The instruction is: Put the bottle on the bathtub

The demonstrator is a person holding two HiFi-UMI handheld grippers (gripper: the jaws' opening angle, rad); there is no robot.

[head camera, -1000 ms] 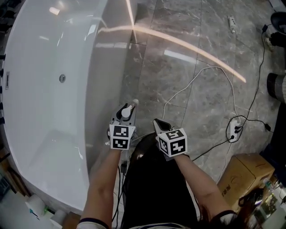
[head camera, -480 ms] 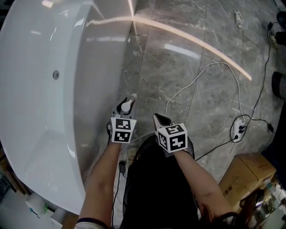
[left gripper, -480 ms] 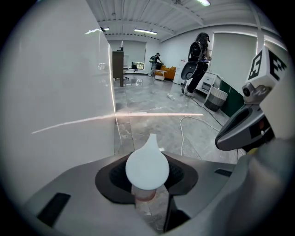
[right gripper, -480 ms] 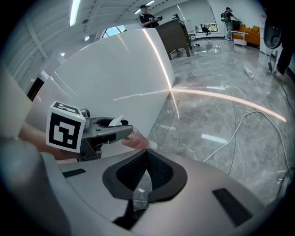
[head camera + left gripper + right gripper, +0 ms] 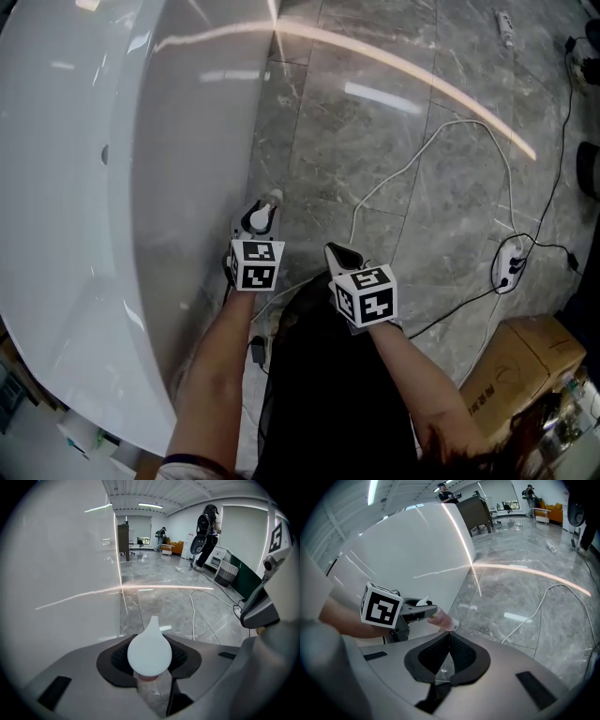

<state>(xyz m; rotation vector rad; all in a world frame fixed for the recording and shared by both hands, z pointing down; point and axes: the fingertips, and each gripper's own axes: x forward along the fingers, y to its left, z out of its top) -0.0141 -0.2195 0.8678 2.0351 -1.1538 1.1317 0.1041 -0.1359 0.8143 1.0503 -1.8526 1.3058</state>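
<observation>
While the left gripper [image 5: 262,217] clamps the bottle [image 5: 150,652] — its label [image 5: 443,620] unreadable — the right gripper [image 5: 448,635] sits closed.

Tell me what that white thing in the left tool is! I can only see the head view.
Observer: It's the cap of a bottle. The right gripper view shows its clear pinkish body sticking out beyond the left tool.
Operator: Is the tool really squeezing it?
Observer: Yes. The left gripper view shows the jaws pressed on the bottle just under the cap, one on each side.
Operator: Is the right tool holding something too?
Observer: No. In its own view the right tool has its jaws shut together, with nothing between them.
</observation>
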